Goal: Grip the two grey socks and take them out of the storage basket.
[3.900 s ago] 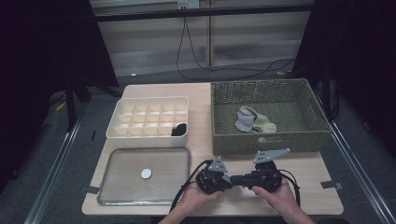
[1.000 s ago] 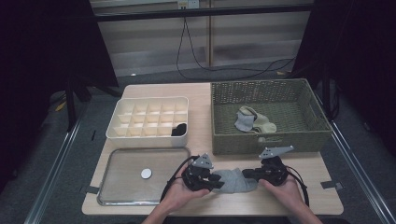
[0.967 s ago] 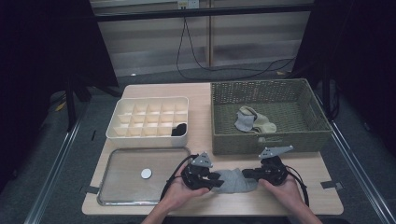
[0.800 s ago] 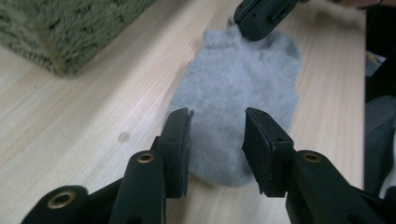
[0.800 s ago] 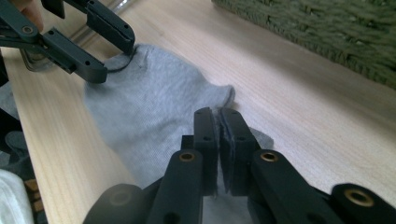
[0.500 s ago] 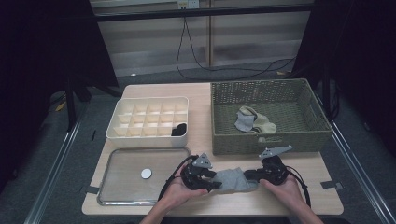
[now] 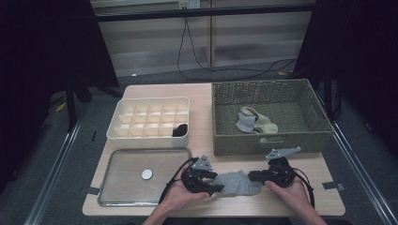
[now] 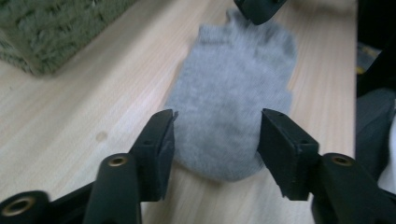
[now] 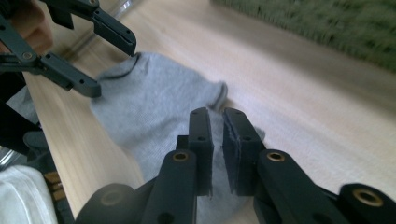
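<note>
From the high view, the grey sock lies flat on the worktop near its front edge, with open wood between it and the wicker basket; the metal tray sits to the left. A second ago it looked more bunched. Both hands rest low, grippers pointing at each other.

Left gripper view: left gripper fingers have just been opening, spread either side of the sock's end, not pressing.

Right gripper view: right gripper fingers are nearly together, just easing apart, pinching the sock's other end.
</note>
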A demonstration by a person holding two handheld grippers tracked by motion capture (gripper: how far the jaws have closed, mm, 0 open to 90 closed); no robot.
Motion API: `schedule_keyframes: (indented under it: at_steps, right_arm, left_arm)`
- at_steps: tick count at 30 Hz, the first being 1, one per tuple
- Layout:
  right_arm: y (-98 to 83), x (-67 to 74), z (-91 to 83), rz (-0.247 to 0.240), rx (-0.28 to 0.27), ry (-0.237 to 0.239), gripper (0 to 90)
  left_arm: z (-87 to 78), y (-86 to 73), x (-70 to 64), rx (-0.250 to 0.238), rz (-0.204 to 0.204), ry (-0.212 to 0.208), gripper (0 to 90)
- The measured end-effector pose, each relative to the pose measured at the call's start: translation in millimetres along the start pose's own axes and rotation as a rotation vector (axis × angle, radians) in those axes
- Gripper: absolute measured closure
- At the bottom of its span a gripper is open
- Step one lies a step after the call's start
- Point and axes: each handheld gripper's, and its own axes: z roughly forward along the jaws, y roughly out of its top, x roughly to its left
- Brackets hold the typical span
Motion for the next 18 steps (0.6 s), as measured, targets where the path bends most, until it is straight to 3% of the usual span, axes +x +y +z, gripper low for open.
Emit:
schedule_keyframes:
  at_steps: [5, 8, 14, 18]
  right_arm:
    - [4.1, 2.2, -2.4, -0.005, -0.033, 0.009, 77.4]
    - [6.8, 3.5, -3.4, -0.011, -0.046, 0.006, 74.9]
    - [9.7, 0.4, -6.7, -0.006, -0.072, -0.011, 65.6]
    - [13.3, -0.6, -13.2, -0.005, -0.100, -0.006, 59.4]
  left_arm:
    - [-4.3, 1.1, 4.1, -0.036, -0.046, 0.011, 35.9]
    - [-6.5, -0.4, 7.0, -0.033, -0.068, 0.019, 33.6]
    - [-10.4, -1.9, 11.6, -0.028, -0.092, 0.024, 25.1]
    - [-20.7, -3.1, 10.8, -0.056, -0.109, 0.018, 24.5]
